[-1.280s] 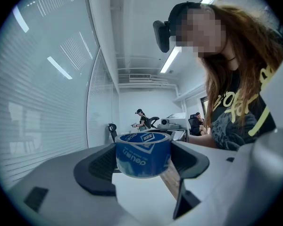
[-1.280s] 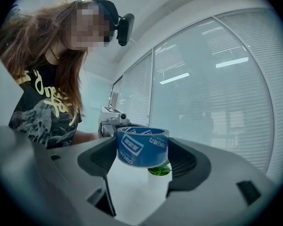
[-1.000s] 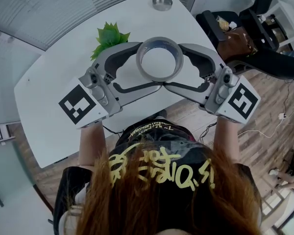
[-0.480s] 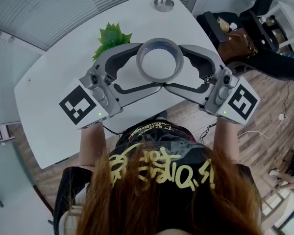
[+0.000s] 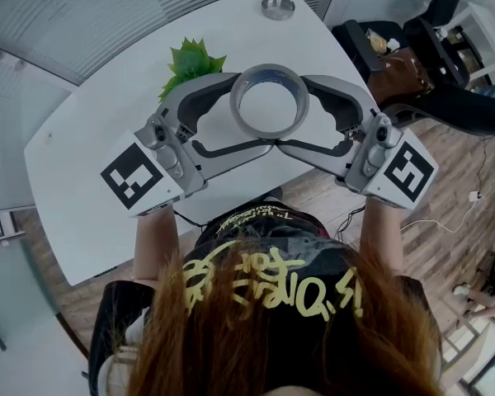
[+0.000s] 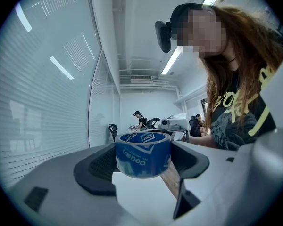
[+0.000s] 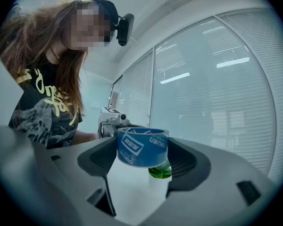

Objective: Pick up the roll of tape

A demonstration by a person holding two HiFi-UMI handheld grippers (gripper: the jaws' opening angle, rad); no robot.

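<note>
Obs.: I am watching both grippers meeting tip to tip over the white tabletop (image 5: 74, 172), each pointing level at the other.

The left gripper (image 6: 144, 161) is clamping the roll of tape (image 5: 269, 73). In the left gripper view its dark pads (image 6: 96, 168) are pressing on opposite sides of the blue roll, and the jaws are standing wide because the roll itself is wide.

The right gripper (image 7: 142, 160) is doing the same from the opposite side. The right gripper view is showing the roll seated between both of its pads, printed label facing the camera.

Position of the roll: it is hanging between the two grippers with its hole facing up, and the head view is showing white tabletop through the hole. It is sitting clear of the surface (in the right gripper view the green plant (image 5: 188, 63) is peeking out beneath the roll's lower edge).

Surroundings: in the head view the plant is lying just beyond the left gripper's far jaw. A small round metal dish (image 5: 277, 6) is resting near the far edge of the tabletop, well apart from the roll. The two marker cubes, left (image 5: 136, 177) and right (image 5: 408, 169), are facing up toward the head camera, with the person's forearms running back from them. A wooden floor (image 5: 445, 221) is showing to the right.
</note>
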